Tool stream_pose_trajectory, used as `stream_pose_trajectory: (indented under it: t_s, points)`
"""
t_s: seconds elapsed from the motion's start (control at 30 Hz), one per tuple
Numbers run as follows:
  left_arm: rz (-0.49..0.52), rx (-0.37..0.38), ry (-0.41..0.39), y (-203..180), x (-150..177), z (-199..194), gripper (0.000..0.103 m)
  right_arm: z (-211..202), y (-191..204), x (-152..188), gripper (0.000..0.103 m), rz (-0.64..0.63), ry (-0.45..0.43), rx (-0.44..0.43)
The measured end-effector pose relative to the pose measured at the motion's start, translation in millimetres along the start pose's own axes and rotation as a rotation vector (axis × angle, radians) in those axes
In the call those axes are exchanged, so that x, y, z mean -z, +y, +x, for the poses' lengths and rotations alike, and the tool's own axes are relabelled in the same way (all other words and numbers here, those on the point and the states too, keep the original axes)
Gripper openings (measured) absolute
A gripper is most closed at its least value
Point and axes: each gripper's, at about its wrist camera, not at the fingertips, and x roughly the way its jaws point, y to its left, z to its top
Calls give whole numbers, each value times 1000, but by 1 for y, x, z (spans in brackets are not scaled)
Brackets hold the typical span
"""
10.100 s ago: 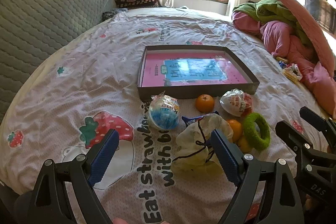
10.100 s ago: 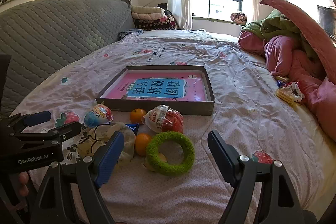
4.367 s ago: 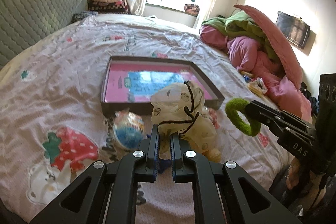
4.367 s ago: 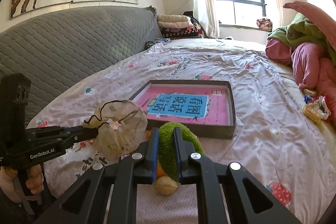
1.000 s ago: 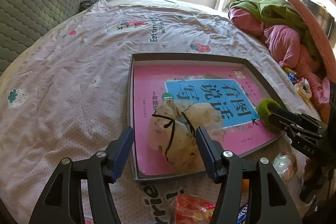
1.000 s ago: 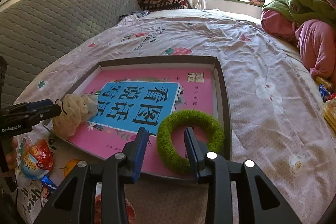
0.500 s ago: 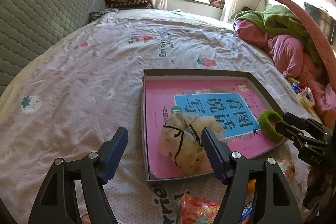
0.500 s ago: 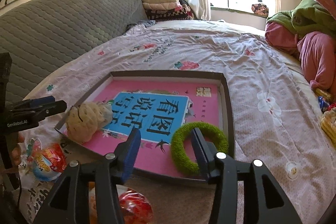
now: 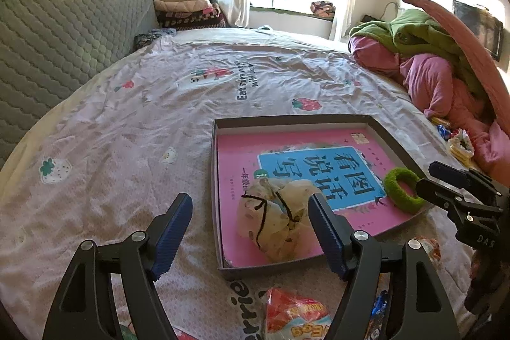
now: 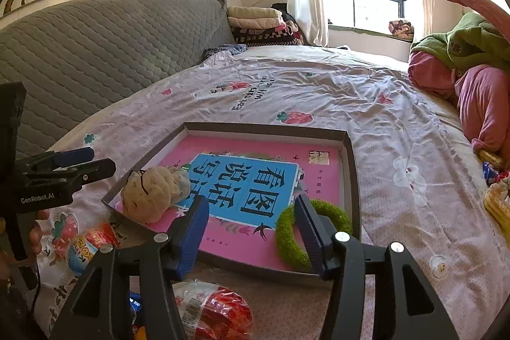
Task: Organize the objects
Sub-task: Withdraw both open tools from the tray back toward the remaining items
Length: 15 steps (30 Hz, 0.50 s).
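**Bed inventory: tray and loose items**

Snack packet in red and white plastic wrap, at 6 o'clock of the left view, lies on the strawberry-print bedsheet just short of the tray. Left gripper: blue-padded jaws spread wide, holding nothing. Right gripper: jaws likewise wide apart and empty; its right finger overlaps the ring in view, contact uncertain.

Shallow dark cardboard tray with a pink and blue printed book cover as its floor lies flat on the sheet at centre. Inside:
- cream spotted drawstring cloth pouch, near left corner;
- fuzzy green ring, near right corner, against the front wall.

Round blue and red wrapped toy ball, at 8 o'clock of the right view, on the sheet outside the tray.

Pink and green bedding heap, 2 o'clock, far. Grey quilted headboard, 10 o'clock, far.
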Motion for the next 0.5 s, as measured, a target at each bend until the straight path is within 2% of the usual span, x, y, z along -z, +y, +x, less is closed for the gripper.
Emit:
stream_pose_trajectory:
  t_s: [0.5]
  points:
    - [7, 21, -8, -6, 9, -16, 76, -12, 5, 1, 56, -4, -15, -12]
